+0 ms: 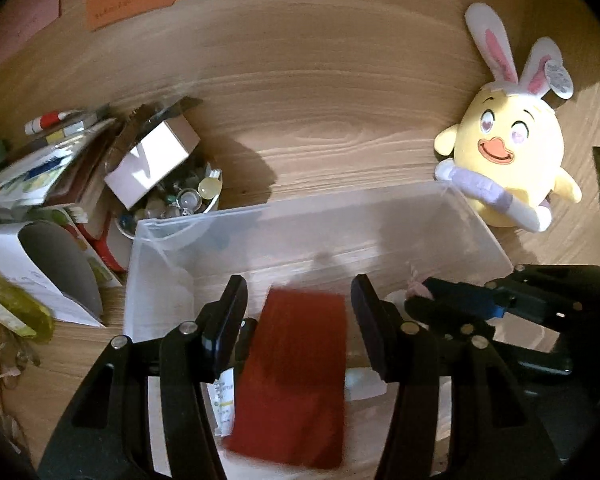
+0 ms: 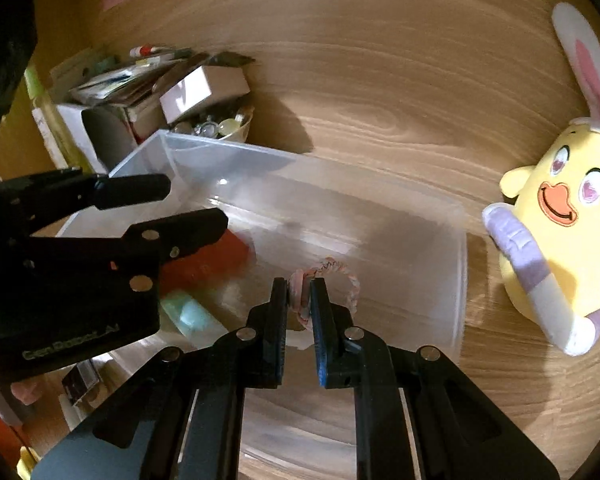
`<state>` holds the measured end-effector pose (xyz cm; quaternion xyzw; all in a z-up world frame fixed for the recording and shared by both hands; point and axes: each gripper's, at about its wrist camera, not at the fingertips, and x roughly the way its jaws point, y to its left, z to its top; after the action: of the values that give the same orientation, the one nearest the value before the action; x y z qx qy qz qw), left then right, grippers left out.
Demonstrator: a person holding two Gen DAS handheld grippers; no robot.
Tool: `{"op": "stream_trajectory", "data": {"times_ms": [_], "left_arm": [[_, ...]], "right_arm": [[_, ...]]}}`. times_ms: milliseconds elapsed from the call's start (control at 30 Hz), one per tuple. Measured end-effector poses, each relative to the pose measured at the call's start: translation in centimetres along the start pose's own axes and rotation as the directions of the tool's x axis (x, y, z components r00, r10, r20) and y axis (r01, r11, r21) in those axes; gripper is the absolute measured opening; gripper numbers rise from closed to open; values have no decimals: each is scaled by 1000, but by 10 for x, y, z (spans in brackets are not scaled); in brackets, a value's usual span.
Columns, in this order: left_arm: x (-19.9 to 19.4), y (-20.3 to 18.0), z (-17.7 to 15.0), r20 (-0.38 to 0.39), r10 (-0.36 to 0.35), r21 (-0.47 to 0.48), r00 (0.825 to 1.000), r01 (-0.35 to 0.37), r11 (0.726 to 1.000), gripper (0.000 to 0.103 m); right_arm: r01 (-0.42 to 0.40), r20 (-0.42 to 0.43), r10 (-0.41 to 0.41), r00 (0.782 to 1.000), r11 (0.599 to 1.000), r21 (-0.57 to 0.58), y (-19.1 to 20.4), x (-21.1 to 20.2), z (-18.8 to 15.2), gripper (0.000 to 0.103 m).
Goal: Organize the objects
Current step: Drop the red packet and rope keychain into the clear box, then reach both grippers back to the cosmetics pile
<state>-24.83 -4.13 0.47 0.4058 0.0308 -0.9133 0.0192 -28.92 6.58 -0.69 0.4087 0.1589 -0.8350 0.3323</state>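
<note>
Over the clear plastic bin (image 2: 458, 280) on the wooden tabletop (image 1: 320, 120), the right tongs (image 2: 299, 294) are clamped on a pink braided hair tie (image 2: 340, 276). The left tongs (image 1: 298, 308) stand apart above a blurred red flat object (image 1: 296, 380) inside the bin. A yellow chick plush (image 1: 508, 152) lies just beside it.

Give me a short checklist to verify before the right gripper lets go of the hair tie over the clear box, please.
1. Right gripper shut on the braided hair tie: ok.
2. Hair tie inside the rim of the clear box: ok.
3. Left gripper open: ok.
4. Red object free of the left fingers: ok; whether it has landed, cannot tell (blurred).
5. Left gripper clear of the drop spot: ok.
6. Plush chick outside the box: ok.
</note>
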Motion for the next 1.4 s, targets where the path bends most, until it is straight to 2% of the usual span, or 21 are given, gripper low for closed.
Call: {"op": "stream_trajectory", "data": {"times_ms": [100,200,367,500,567,833,933,1100,1267,1300,1400], "left_arm": [[-12,4,0,21,-17,-15,1000,17,1000,64],[-28,8,-2,46,-33,-25,998,34,999,67],[-61,10,-12,101,-30,-20,994,32,999,84],[-88,9,-27,141,-14,-5,990,14,1000,96],[-101,11,-38,151,-11,-1,989,11,1000,96],[-125,14,-97,125,3,2,992,-3,1000,98],[-122,15,-118,90,23,4,996,-24,1000,98],[-106,21,-153,-4,11,-35,1000,-11,999,98],[-96,23,-173,-41,30,-34,999,-31,999,97],[-94,23,-174,-40,28,-35,999,-30,999,95],[-87,24,-171,-52,16,-36,999,-18,999,78]], "right_arm": [[-8,-6,8,1000,1000,-13,3,-5,-1,16],[1,13,-1,1000,1000,-23,6,-17,-4,31],[33,74,-30,997,999,-42,10,-48,-13,45],[66,131,-59,990,996,-53,13,-76,-25,65],[78,153,-69,986,996,-53,14,-87,-31,71],[39,176,-33,984,999,-35,22,-118,-82,72],[11,169,-3,986,999,-45,32,-125,-109,72],[-47,139,55,989,997,-62,50,-130,-149,73],[-108,78,117,990,988,-106,73,-122,-179,73],[-115,66,123,990,987,-115,77,-119,-183,73],[-137,20,141,990,981,-134,87,-106,-189,73]]}}
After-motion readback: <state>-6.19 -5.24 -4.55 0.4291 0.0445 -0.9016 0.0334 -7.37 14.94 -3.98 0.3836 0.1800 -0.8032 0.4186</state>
